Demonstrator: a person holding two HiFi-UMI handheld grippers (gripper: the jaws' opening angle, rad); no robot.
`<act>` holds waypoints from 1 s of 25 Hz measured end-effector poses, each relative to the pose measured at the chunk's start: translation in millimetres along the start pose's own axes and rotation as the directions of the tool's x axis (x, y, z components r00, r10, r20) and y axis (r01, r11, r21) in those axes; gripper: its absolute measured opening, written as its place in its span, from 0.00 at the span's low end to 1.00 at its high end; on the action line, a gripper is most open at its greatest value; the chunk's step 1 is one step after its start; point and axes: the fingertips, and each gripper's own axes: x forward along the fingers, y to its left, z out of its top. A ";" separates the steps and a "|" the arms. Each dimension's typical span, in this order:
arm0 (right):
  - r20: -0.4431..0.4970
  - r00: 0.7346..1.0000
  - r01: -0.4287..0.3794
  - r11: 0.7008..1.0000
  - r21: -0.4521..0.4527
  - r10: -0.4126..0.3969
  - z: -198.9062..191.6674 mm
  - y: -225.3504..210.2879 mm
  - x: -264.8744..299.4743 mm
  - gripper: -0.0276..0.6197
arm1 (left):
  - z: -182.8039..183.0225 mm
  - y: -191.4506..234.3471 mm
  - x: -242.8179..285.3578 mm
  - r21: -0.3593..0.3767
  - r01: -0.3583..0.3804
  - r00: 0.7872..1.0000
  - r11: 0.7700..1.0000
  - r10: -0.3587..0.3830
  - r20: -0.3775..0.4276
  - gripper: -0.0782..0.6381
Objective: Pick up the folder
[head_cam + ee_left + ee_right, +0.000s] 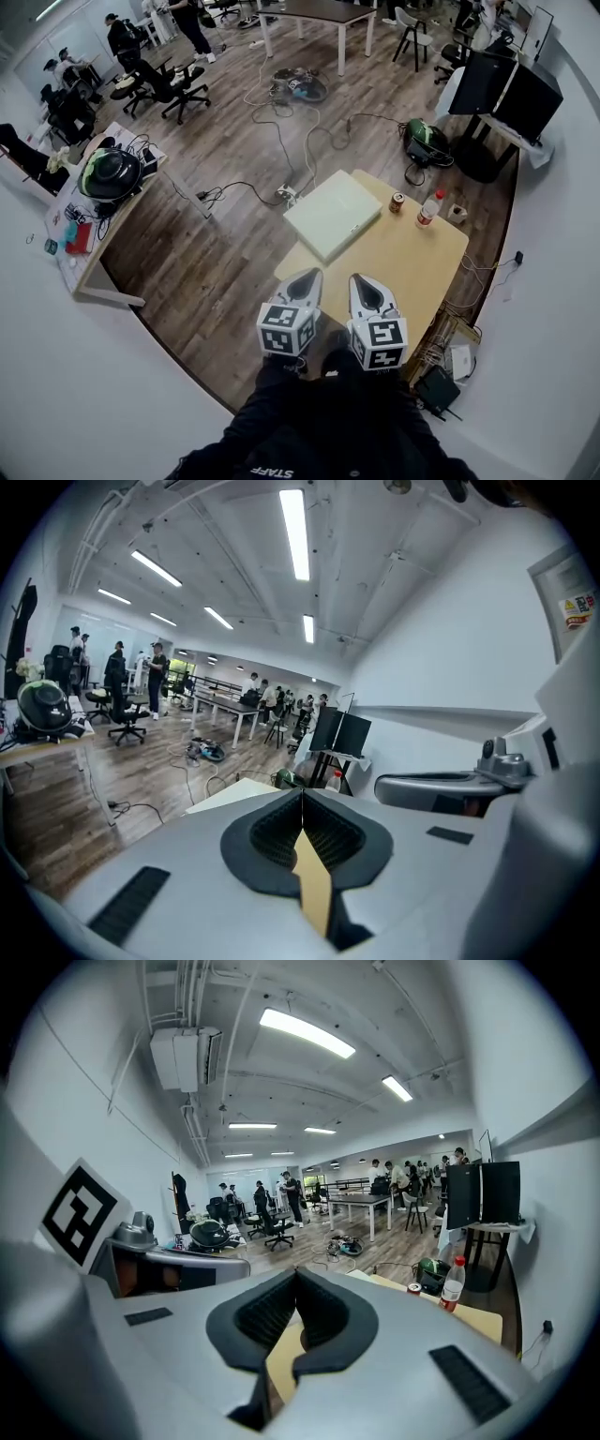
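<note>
Both grippers were empty. The left gripper and right gripper had their jaws pressed together at the tips, with nothing between them, and hung side by side over the near edge of the table. The folder lay flat and well ahead of them on the table's far-left corner. Its left corner looked to be at or slightly past the table edge. In the head view its long axis looked to run diagonally from near-left to far-right, with the far end pointing roughly at the can. Its broad face was up and no edge was lifted. Main risk, as I read it: if the jaws reached it clenched they would shove it instead of gripping it, and a flat folder slides easily, so a push from this side could send it off the corner onto the floor. A pad also can't get under an edge resting on the tabletop, so the overhanging corner looked like the only clean bite. Second risk: a wide sweep by the right gripper could clip the can or the bottle just beside the folder's far end.
</note>
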 end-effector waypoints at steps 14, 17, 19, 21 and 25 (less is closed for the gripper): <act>-0.052 0.998 -0.016 0.998 0.059 0.019 -0.4 -78.4 57.6 0.08 | 14.2 21.5 84.0 -0.007 -0.061 0.995 0.998 0.061 -0.073 0.16; -0.062 0.998 -0.026 0.997 0.067 0.030 -2.0 -82.7 67.3 0.08 | 14.8 27.4 92.7 -0.012 -0.074 0.994 0.997 0.072 -0.085 0.16; -0.071 0.997 -0.029 0.997 0.070 0.034 -4.3 -84.3 73.2 0.08 | 13.5 32.0 97.7 -0.016 -0.079 0.993 0.997 0.077 -0.093 0.16; -0.082 0.996 -0.028 0.997 0.074 0.034 -8.3 -85.4 78.2 0.08 | 9.7 37.3 101.6 -0.024 -0.083 0.991 0.996 0.080 -0.103 0.16; -0.100 0.995 -0.014 0.996 0.087 0.023 -9.5 -92.5 93.7 0.08 | 7.0 54.5 114.7 -0.050 -0.092 0.989 0.994 0.086 -0.122 0.16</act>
